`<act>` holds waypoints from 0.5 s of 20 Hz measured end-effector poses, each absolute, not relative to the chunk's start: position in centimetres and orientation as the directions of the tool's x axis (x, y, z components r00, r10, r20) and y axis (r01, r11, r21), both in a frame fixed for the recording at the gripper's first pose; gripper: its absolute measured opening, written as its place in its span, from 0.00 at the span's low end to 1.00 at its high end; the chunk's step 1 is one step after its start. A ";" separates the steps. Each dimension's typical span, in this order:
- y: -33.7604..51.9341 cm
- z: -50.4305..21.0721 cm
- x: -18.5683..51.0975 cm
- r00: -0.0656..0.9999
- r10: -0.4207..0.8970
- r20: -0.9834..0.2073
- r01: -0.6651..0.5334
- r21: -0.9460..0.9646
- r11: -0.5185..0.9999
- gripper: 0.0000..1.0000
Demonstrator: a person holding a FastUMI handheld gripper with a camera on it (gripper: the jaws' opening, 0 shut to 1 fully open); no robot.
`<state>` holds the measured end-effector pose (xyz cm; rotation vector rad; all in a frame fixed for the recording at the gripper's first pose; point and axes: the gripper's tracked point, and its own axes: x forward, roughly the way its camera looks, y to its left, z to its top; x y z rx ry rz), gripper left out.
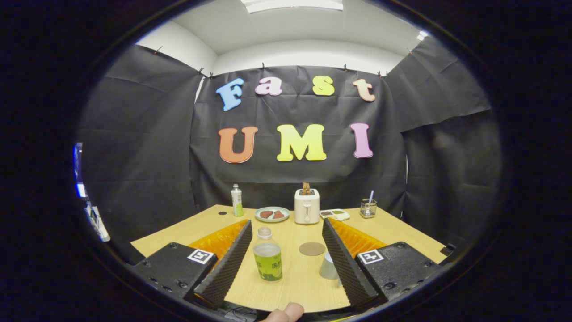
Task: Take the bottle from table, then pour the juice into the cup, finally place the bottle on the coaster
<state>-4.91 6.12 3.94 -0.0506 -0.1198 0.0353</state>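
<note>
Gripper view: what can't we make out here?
- Cup: partly behind the right finger of the open gripper; contents hidden.
- Bottle: cap state unclear, too small.
- Far bottle: too small to identify.
- Holder and tray: contents too small.
- Fingertip: rest of hand cut off.

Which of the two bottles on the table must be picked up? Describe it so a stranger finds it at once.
Start at the wooden table and the open gripper. Between its spread fingers, nearer one finger, stands the bottle, with the coaster and cup beside it. Unlike the taller bottle at the far edge near the plate, it is squat, uncapped and green-labelled.
</note>
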 end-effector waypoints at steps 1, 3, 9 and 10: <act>6.1 4.0 -5.0 0.992 0.030 0.119 -0.024 -0.055 0.998 1.00; 6.4 3.9 -4.9 0.993 0.033 0.118 -0.027 -0.052 0.998 1.00; 6.6 3.6 -4.4 0.991 0.048 0.122 -0.045 -0.027 0.999 1.00; 6.7 3.5 -4.3 0.991 0.054 0.124 -0.051 -0.024 0.998 1.00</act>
